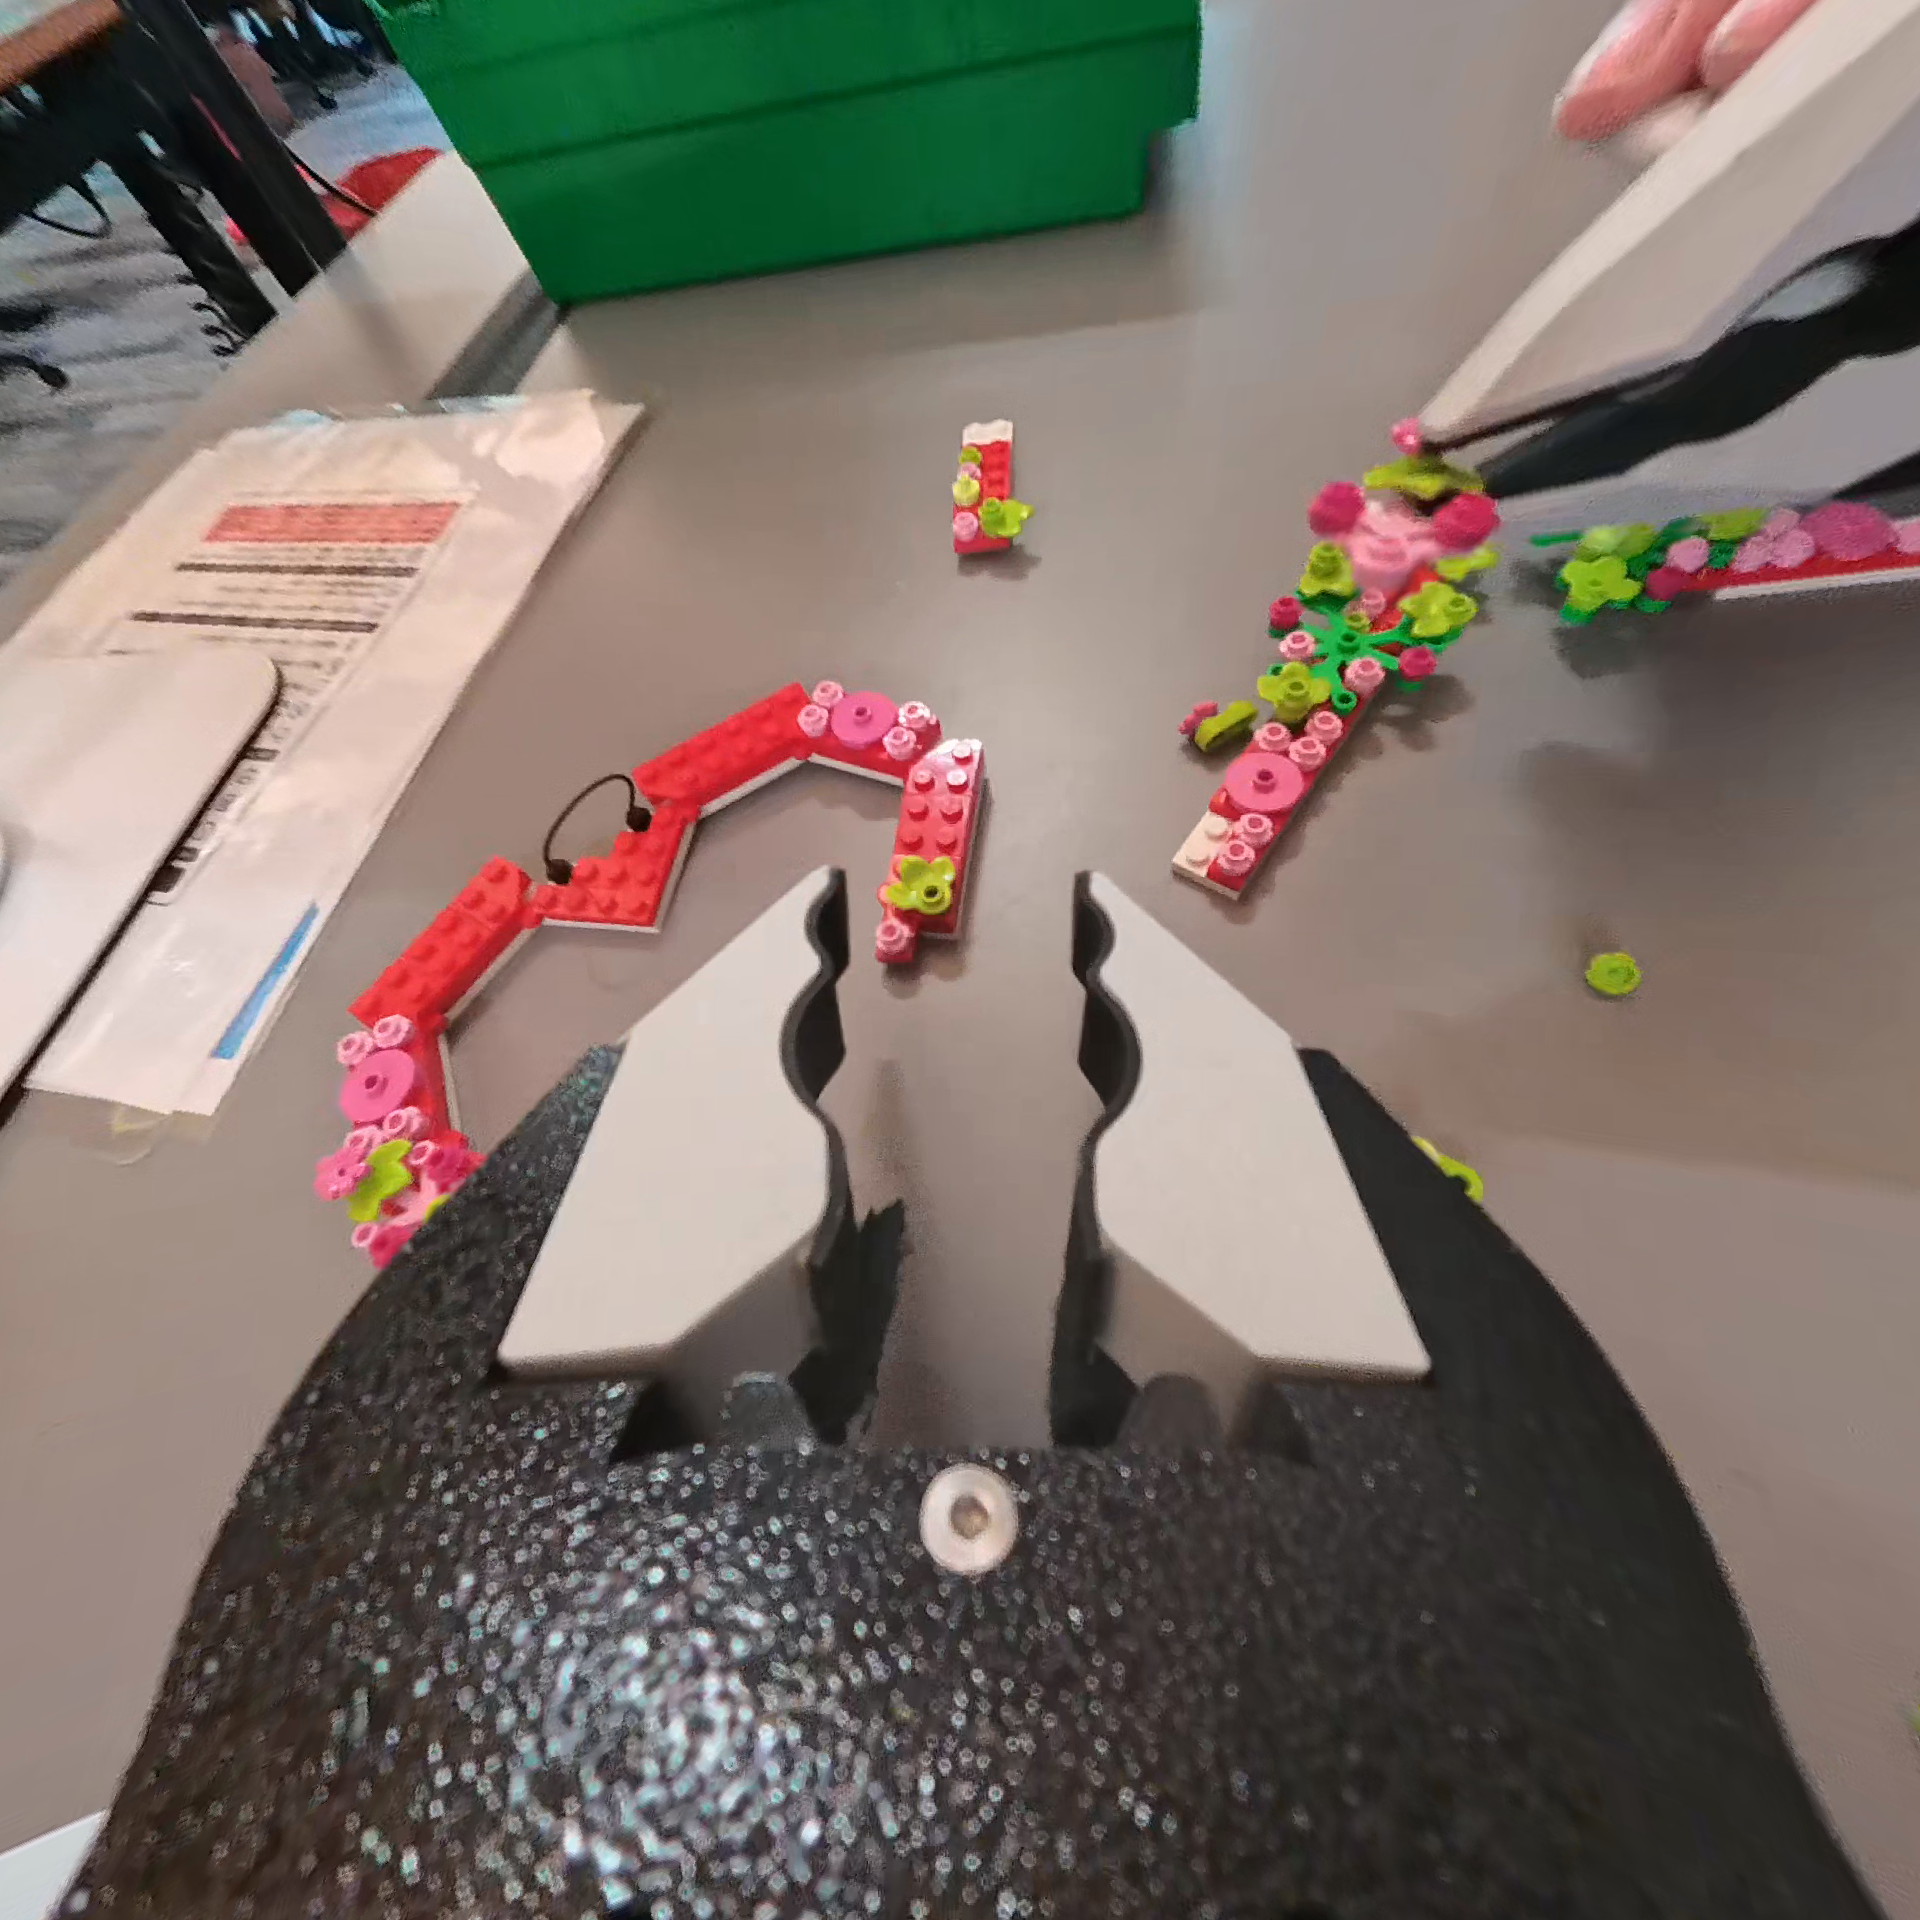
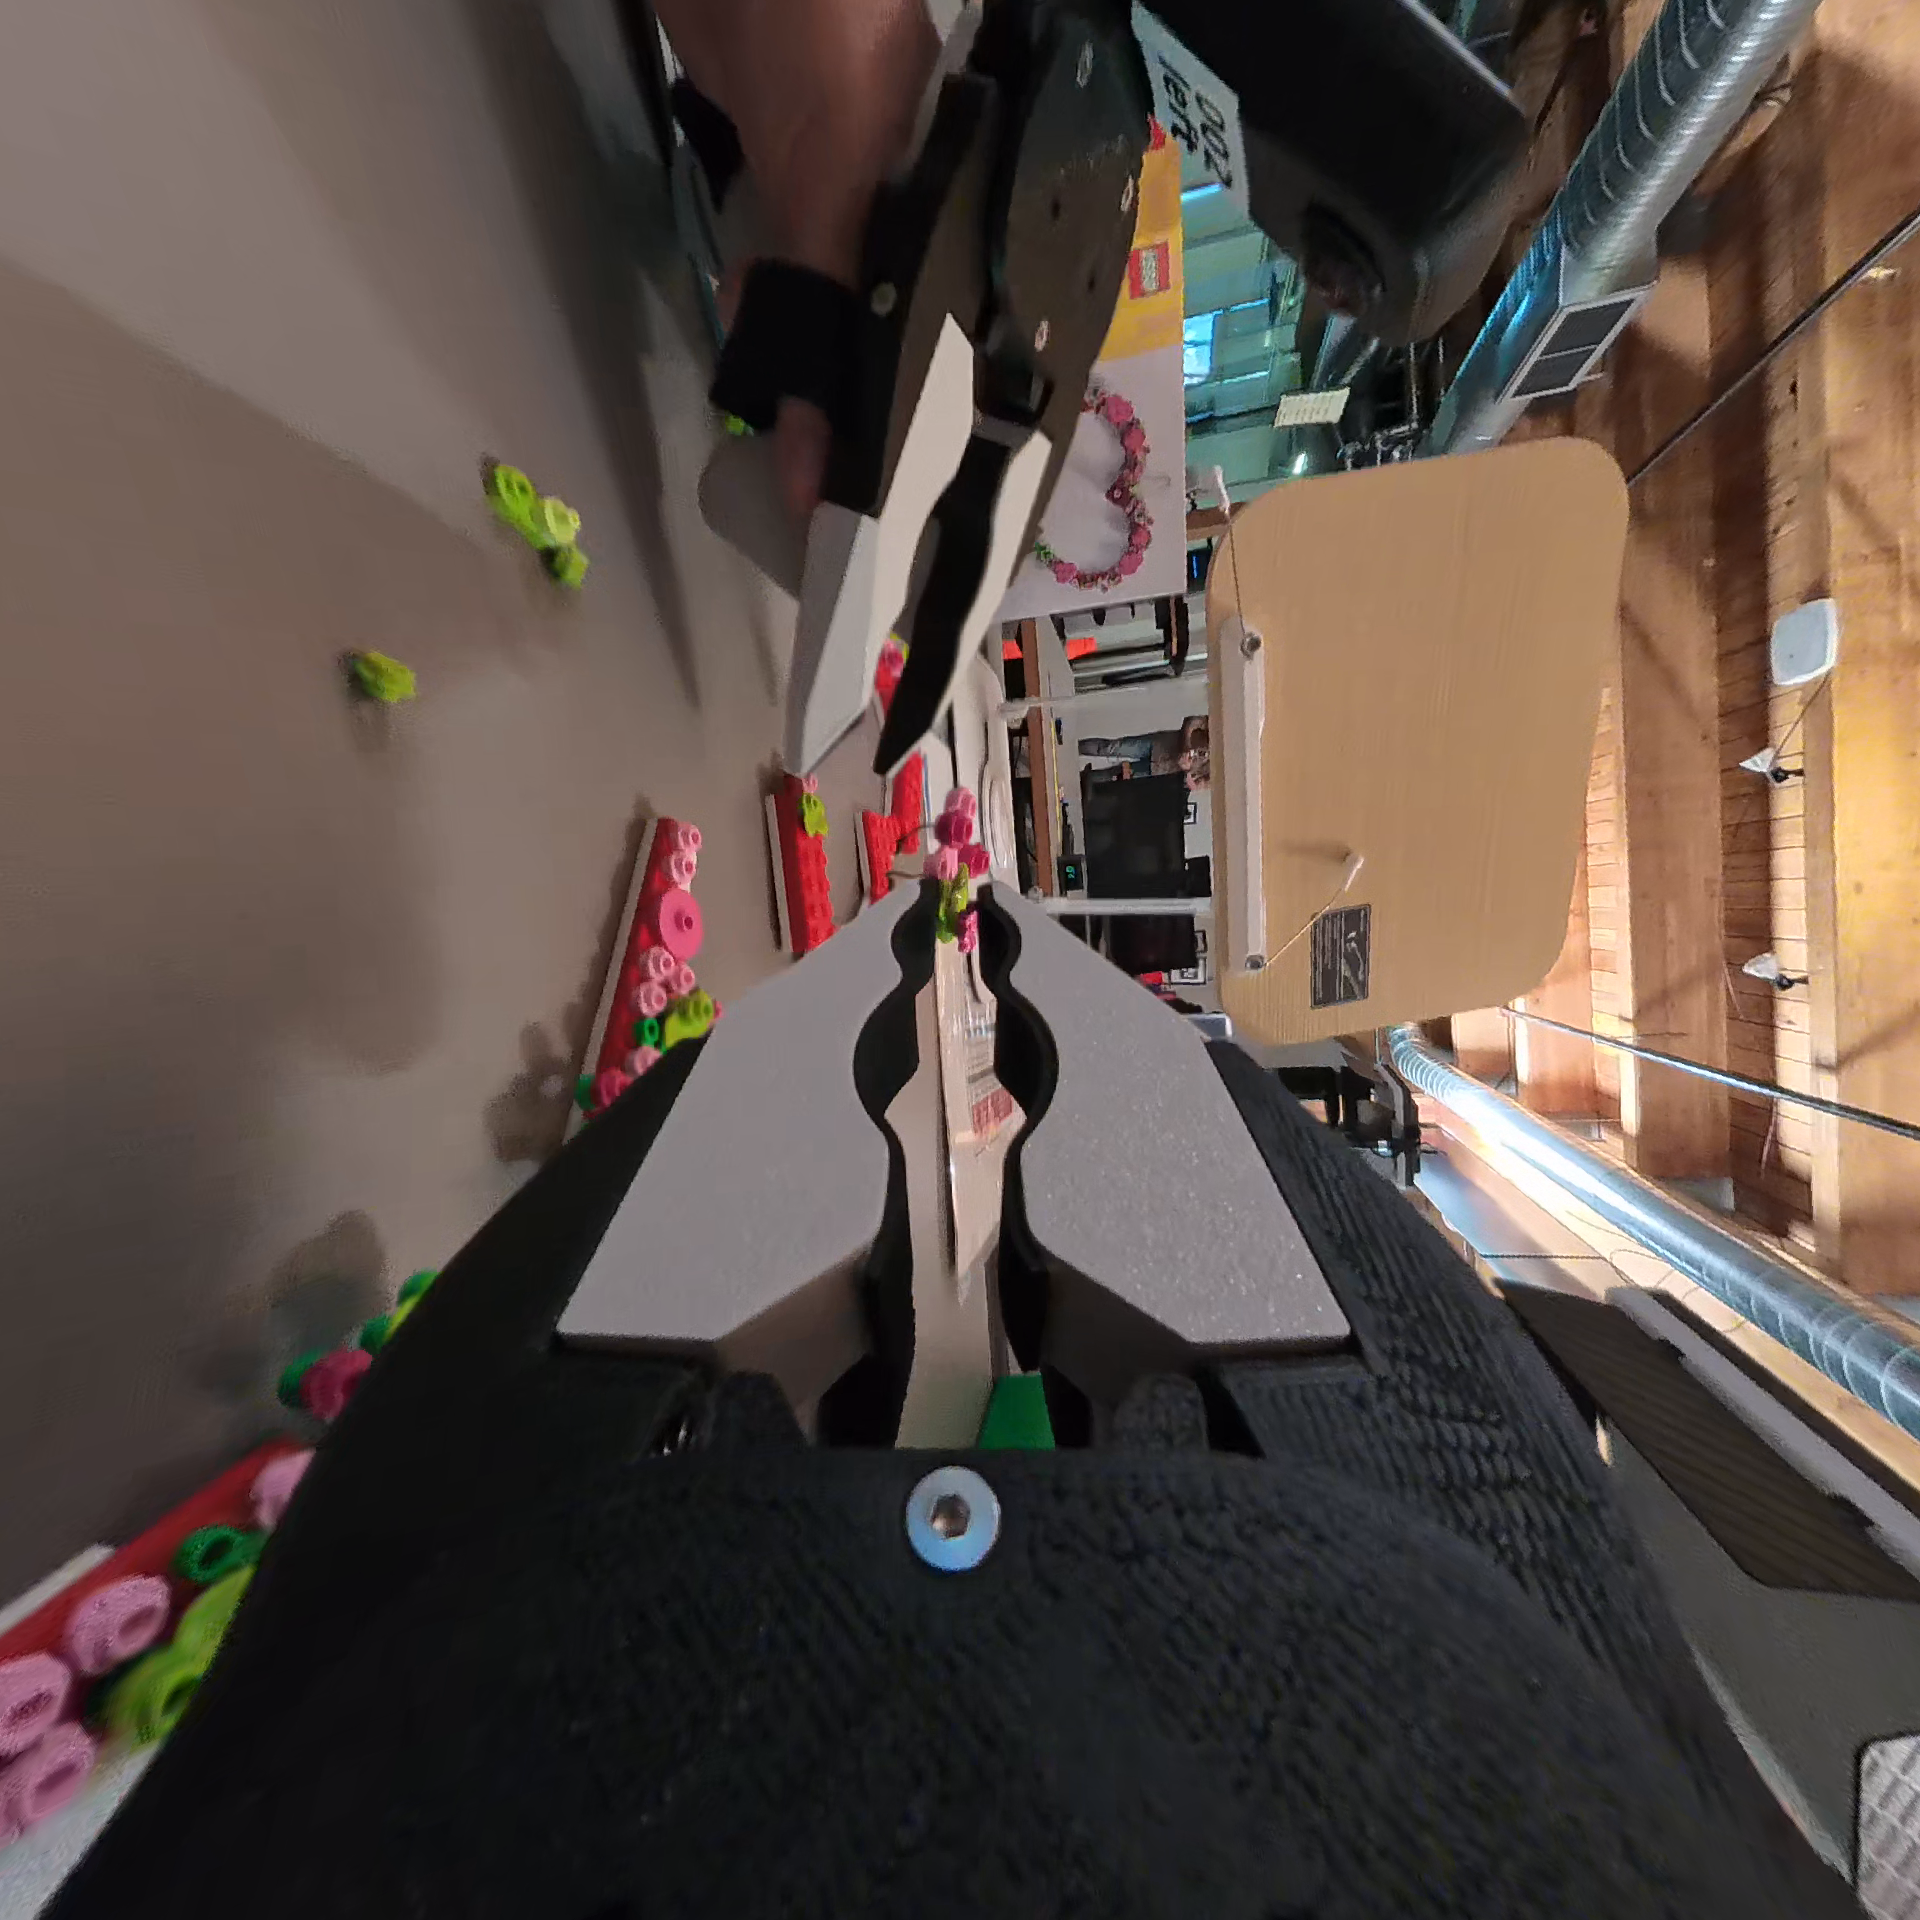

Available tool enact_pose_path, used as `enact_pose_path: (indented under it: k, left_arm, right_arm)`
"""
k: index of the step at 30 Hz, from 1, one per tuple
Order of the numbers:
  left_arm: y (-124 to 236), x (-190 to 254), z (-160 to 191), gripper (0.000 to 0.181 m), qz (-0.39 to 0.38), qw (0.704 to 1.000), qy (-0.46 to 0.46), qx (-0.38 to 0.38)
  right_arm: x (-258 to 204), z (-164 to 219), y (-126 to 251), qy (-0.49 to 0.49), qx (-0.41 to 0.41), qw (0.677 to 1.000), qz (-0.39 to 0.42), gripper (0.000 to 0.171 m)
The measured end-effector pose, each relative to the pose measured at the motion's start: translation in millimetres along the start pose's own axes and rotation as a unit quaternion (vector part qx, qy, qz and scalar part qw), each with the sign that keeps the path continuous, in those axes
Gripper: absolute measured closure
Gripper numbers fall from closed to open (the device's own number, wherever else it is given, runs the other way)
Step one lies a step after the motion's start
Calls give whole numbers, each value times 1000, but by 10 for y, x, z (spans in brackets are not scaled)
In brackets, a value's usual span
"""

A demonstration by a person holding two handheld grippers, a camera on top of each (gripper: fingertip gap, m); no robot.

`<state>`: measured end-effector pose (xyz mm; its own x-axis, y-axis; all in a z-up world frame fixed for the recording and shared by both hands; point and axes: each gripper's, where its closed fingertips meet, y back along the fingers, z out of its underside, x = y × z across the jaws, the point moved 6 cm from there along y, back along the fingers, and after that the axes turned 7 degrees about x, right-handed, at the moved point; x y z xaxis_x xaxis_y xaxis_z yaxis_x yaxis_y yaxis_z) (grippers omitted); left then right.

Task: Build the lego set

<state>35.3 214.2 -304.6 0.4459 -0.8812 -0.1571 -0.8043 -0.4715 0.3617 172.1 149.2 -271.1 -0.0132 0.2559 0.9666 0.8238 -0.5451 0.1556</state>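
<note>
My left gripper (image 1: 961,904) is open and empty, low over the grey table (image 1: 1039,364). Just left of it lies a curved red brick chain (image 1: 623,842) with pink flowers at both ends and a short red segment (image 1: 935,831) with a lime flower. A straight flowered segment (image 1: 1299,727) lies to the right. My right gripper (image 2: 953,902) is shut on a lime and pink flower cluster (image 2: 951,883). In the left wrist view the right gripper (image 1: 1439,447) holds the cluster (image 1: 1392,530) at that segment's far end; contact is unclear.
A green box (image 1: 800,135) stands at the back. Paper sheets (image 1: 312,582) and a white slab (image 1: 104,779) lie at the left. A small red piece (image 1: 982,488), another flowered strip (image 1: 1766,551) and loose lime pieces (image 1: 1612,974) lie around. The gap from one gripper's tips to the other's is roughly 9 centimetres. My left gripper is the nearer one to the curved red brick chain (image 1: 623,842): about 7 centimetres, against 15 centimetres.
</note>
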Motion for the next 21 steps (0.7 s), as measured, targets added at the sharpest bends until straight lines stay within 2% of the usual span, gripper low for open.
enact_pose_path:
  k: [3, 5, 9, 21]
  left_arm:
    - [-17, 28, -1, 140, 12, 1000, 0, -4]
    - [-26, 43, 3, 141, 18, 1000, 1, -9]
    - [-40, 48, 22, 142, 22, 1000, 2, -21]
    - [-64, 64, 47, 145, 22, 999, -7, -36]
  right_arm:
    - [10, 210, 48, -22, -29, 999, -19, 165]
    - [-32, 414, 77, -57, -55, 995, -62, 166]
    - [-85, 684, 79, -68, -82, 987, -119, 166]
    - [-171, 860, -142, -62, -63, 983, -164, 166]
